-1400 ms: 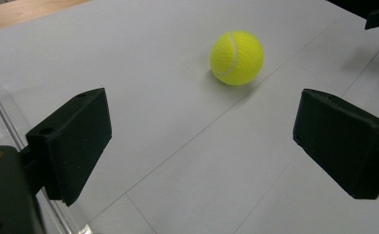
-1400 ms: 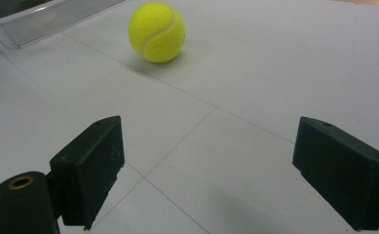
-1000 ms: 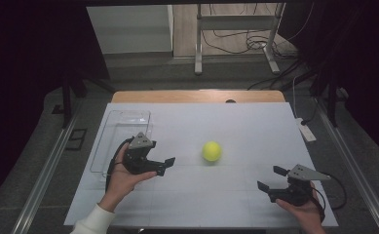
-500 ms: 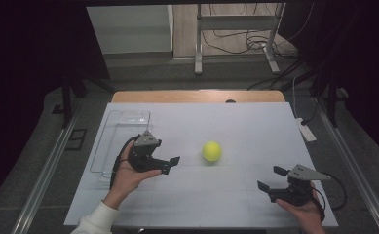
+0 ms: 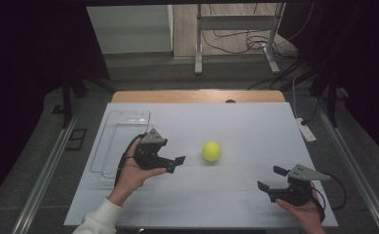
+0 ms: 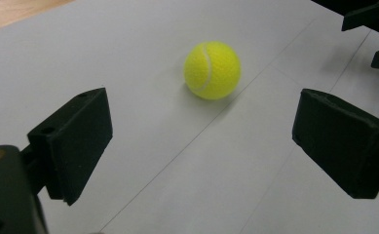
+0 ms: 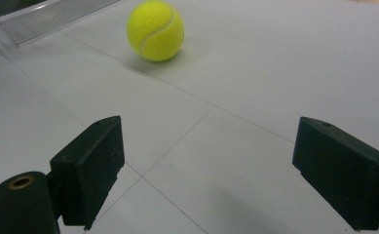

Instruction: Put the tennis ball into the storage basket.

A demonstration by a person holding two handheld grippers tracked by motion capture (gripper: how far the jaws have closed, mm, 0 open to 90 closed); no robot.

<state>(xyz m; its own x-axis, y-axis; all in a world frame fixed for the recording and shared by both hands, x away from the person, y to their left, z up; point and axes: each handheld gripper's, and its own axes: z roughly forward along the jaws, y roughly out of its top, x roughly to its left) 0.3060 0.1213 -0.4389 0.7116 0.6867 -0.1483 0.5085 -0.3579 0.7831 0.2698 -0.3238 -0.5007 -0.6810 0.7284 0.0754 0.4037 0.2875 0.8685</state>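
A wide bench [image 5: 255, 126] covered with a white sheet carries everything, its bare wooden edge showing along the far side. At its left lies a clear plastic tray [image 5: 121, 127], long and shallow, reaching from the far part of the sheet toward the near side. The left gripper [image 5: 173, 164] is held in a hand just right of that tray, its body overlapping the tray's near right corner in the high view, and it points right toward the ball; its fingers [image 6: 75, 139] stand wide apart with nothing between them. The right gripper [image 5: 272, 178] sits in a hand at the near right corner of the bench, pointing left and slightly away, and its fingers [image 7: 92, 165] are likewise spread wide and hold nothing. A yellow tennis ball [image 5: 211, 151] rests on the sheet near the middle of the bench, close to the right of the left gripper and well apart from the right one, untouched by either. A small white remote-like thing [image 5: 306, 130] lies at the far right edge.
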